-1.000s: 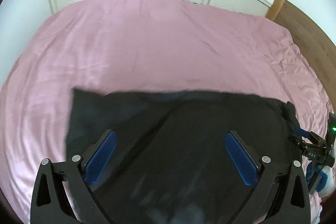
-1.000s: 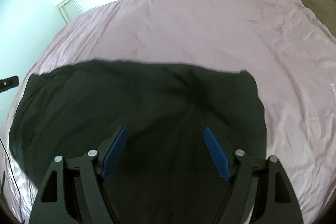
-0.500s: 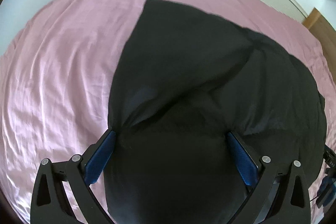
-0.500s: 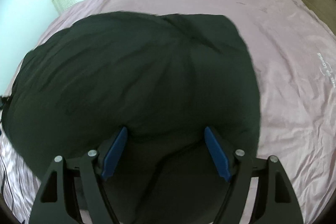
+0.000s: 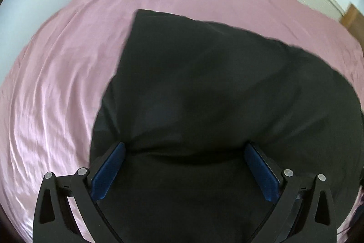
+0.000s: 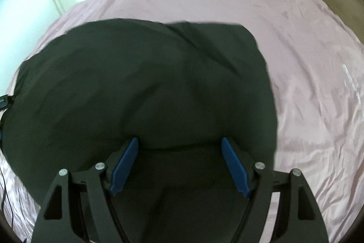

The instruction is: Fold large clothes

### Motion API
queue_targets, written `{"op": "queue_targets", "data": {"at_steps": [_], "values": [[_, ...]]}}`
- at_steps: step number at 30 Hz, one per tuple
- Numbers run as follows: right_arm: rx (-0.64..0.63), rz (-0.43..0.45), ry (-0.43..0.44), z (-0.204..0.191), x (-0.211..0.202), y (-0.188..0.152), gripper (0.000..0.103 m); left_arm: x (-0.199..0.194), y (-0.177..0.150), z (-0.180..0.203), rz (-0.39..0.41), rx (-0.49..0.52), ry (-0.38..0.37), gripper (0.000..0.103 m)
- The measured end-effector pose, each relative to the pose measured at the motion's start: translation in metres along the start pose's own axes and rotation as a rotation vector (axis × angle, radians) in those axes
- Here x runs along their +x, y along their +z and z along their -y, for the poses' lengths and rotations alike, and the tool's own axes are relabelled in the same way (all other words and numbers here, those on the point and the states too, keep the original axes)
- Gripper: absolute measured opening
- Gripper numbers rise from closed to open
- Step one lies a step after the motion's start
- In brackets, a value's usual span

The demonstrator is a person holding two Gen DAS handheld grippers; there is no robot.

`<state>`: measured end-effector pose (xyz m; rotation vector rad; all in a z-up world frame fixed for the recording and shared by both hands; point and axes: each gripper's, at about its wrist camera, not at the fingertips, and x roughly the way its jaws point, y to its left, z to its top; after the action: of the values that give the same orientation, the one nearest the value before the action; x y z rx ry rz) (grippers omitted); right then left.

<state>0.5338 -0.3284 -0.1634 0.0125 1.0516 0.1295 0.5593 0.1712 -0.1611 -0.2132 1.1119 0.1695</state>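
Since a second ago the black garment (image 5: 216, 95) has billowed forward over the pink bed (image 5: 56, 95), covering far more sheet. Both the left tongs (image 5: 185, 153) and right tongs (image 6: 179, 149) stand spread wide above its near edge; whether cloth touches them seems unclear, being blurred.

A wide bed (image 5: 68, 88) is covered by a pink, satiny sheet (image 6: 318, 88), wrinkled toward its left and right edges. A large black garment (image 5: 216, 92) is spread on the sheet over the near middle of the bed, billowed up in places. The far edge of the bed is left uncovered by the garment, as are both side edges.
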Motion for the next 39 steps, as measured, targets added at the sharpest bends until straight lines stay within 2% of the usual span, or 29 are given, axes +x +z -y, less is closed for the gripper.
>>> {"op": "queue_targets", "data": {"at_steps": [2,5,12,17,22,39], "values": [[0.004,-0.002,-0.028,0.005,-0.003,0.001,0.075,-0.008,-0.001,-0.005,0.02,-0.008,-0.006,0.102],[-0.026,0.003,-0.078,0.003,-0.011,0.001,0.075,-0.024,-0.007,-0.006,0.052,0.019,0.023,0.102],[-0.114,0.065,-0.034,-0.03,-0.043,-0.009,0.076,-0.06,-0.028,-0.005,0.133,0.046,-0.02,0.102],[-0.174,0.076,0.024,-0.065,-0.052,-0.021,0.075,-0.065,-0.056,0.01,0.116,0.1,-0.029,0.102],[-0.201,0.06,0.046,-0.081,-0.048,-0.031,0.075,-0.055,-0.068,0.016,0.087,0.095,-0.028,0.102],[-0.215,0.044,0.028,-0.075,-0.041,-0.041,0.075,-0.053,-0.07,0.011,0.071,0.099,-0.032,0.102]]}}
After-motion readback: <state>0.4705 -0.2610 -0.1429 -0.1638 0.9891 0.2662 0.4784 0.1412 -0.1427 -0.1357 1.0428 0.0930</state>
